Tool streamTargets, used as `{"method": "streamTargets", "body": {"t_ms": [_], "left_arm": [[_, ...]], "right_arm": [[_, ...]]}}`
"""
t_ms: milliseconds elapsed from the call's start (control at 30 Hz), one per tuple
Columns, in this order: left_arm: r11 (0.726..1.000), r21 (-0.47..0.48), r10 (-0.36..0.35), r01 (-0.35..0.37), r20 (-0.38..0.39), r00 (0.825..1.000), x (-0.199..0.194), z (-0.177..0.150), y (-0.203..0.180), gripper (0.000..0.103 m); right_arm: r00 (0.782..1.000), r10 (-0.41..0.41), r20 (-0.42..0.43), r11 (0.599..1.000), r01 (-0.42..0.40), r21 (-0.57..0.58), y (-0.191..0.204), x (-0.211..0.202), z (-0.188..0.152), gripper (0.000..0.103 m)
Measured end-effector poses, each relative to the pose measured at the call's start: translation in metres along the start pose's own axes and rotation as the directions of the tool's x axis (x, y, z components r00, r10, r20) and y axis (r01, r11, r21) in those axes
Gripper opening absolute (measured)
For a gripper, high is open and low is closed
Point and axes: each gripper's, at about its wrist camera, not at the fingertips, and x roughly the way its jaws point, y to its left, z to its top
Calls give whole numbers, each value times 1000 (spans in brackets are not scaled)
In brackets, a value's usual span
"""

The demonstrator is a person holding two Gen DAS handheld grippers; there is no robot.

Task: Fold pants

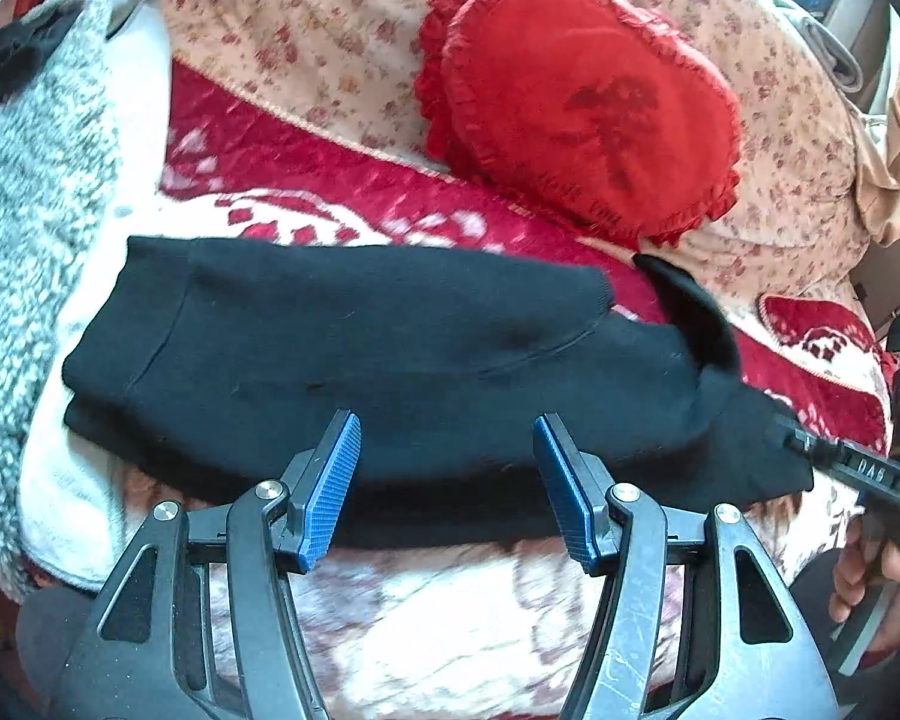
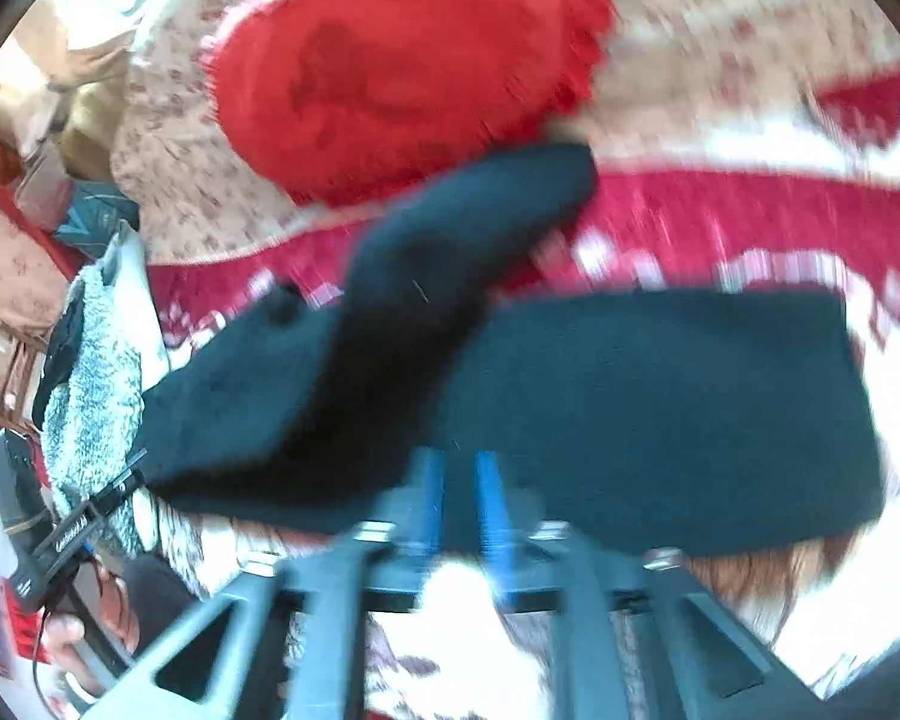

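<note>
Black pants (image 1: 360, 348) (image 2: 660, 396) lie as a long folded band across the bed. At their right end a flap of black cloth (image 1: 696, 318) (image 2: 450, 252) stands up off the band, blurred. My left gripper (image 1: 447, 417) hangs open over the band's near edge, blue pads wide apart with nothing between them. My right gripper (image 2: 457, 453) is at the near edge of the band, its blue pads a narrow gap apart with no cloth pinched between them; the view is smeared. In the left wrist view the right gripper (image 1: 810, 444) reaches in at the pants' right end.
A red heart-shaped ruffled pillow (image 1: 582, 96) (image 2: 402, 60) rests on a floral quilt (image 1: 306, 18) behind the pants. A red and white blanket (image 1: 306, 162) covers the bed. A grey fuzzy garment (image 1: 30, 180) lies at the left. A hand (image 1: 864, 576) holds the right gripper.
</note>
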Motion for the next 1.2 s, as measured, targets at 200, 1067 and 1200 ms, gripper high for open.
{"method": "streamTargets", "body": {"t_ms": [200, 1067, 1200], "left_arm": [[1000, 18, -10, 10, -36, 999, 14, -2, -16, 60], [995, 89, 60, -54, -62, 996, 37, -15, -34, 60], [994, 91, 64, -59, -62, 996, 40, -15, -37, 60]], "right_arm": [[999, -51, -4, 996, 51, -70, 54, 32, 35, 40], [959, -263, 105, 953, 275, -130, 8, -31, 10, 24], [938, -330, 105, 909, 346, -231, 37, 1, 34, 28]]}}
